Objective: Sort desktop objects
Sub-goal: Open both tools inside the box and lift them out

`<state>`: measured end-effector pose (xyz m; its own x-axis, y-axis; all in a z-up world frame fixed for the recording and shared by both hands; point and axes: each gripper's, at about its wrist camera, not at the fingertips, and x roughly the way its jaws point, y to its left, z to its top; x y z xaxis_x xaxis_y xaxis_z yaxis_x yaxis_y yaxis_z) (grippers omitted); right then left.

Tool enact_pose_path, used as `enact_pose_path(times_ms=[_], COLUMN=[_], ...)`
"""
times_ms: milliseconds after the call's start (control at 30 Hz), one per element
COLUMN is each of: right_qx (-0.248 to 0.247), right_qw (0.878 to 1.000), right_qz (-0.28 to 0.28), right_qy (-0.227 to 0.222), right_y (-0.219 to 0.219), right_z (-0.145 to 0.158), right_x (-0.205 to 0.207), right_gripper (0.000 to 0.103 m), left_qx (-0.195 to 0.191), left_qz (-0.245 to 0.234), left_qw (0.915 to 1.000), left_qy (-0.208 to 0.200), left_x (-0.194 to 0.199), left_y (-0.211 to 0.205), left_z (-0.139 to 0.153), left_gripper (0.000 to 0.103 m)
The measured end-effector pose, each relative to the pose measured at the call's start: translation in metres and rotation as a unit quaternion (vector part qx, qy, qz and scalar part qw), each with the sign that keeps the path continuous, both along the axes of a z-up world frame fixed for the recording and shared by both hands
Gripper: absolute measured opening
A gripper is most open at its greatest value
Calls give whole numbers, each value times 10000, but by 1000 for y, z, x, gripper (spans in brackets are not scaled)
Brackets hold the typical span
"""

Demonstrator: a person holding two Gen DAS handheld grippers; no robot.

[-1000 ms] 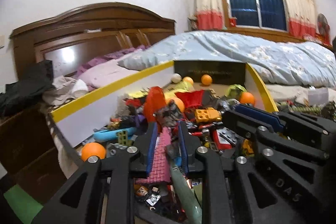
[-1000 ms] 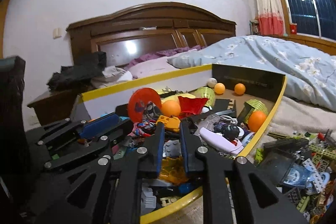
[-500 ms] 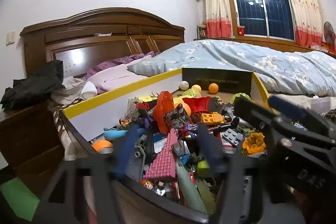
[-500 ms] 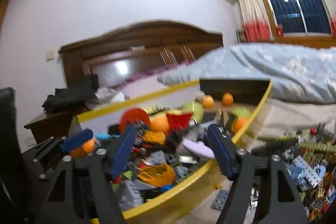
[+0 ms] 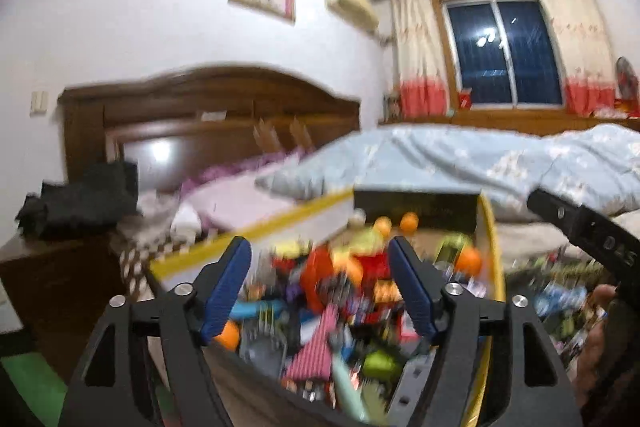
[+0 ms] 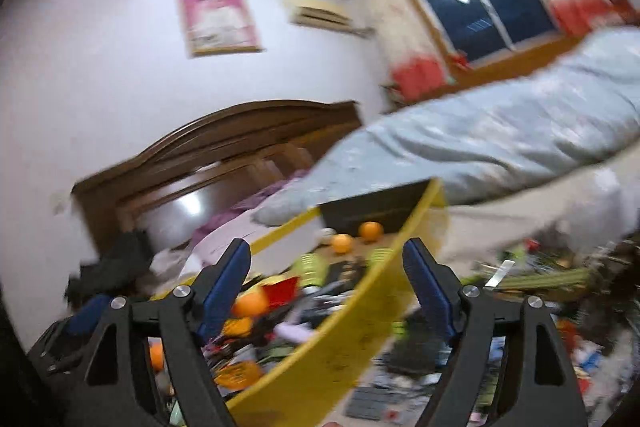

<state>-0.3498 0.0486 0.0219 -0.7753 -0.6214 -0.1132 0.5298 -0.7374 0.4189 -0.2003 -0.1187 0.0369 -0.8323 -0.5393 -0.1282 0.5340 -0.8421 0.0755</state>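
Observation:
A yellow-rimmed cardboard box [image 5: 280, 223] holds a heap of toy bricks, orange balls [image 5: 408, 221] and a pink studded plate [image 5: 316, 347]. My left gripper [image 5: 318, 251] hovers above the heap, its jaws opening with nothing between the blue pads. My right gripper [image 6: 326, 251] is tilted over the box's yellow wall [image 6: 360, 327]. Its jaws are also opening and hold nothing. An orange ring-shaped piece [image 6: 240, 373] lies in the box beneath it. The view is blurred by motion.
Loose bricks [image 6: 540, 279] are strewn on the bed to the right of the box. A blue quilt [image 5: 480, 163] lies behind, and a wooden headboard [image 5: 224, 115] stands at the left. Dark clothes [image 5: 80, 203] are piled on a nightstand. A hand [image 5: 596, 327] shows at the right edge.
Both grippers went from shut to open. The left let go of the pink plate and the right of the orange piece, both now in the box. Both rose; the right rolled and swung right.

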Motion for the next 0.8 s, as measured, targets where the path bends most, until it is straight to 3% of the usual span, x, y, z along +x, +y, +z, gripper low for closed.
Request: enact_pose_path(times_ms=[100,200,400,500,567,633,733,800], right_qx=[253,382,1446,2464,2784,2755,2233,2161], right_qw=[9989,9969,9828,9618,9506,9494,9629,9623], right_qz=[-368,-689,-1102,-1168,-1363,-1502,-1324,-1388], right_qy=[-123,23,337,227,160,-102,-738,-893], right_y=[18,38,70,84,96,118,145,152], right_z=[8,13,23,20,12,4,-11,-22], right_x=[-7,-3,1,-12,-17,-27,-43,-49], right_gripper=[81,84,84,84,84,84,84,84], left_qx=[101,220,335,433,601,749,1057,982], left_qz=[-199,-759,-1769,-2121,-2358,-2458,-2413,-2301], left_qw=[9990,9957,9835,9743,9641,9568,9493,9524], left_qy=[375,492,-147,-616,-1062,-1363,-1715,-1744], left_x=[9,8,-16,-33,-45,-56,-76,-84], left_y=[5,17,58,76,87,94,95,99], left_z=[12,17,10,1,-9,-20,-35,-41], left_gripper=[79,82,82,82,82,82,82,82])
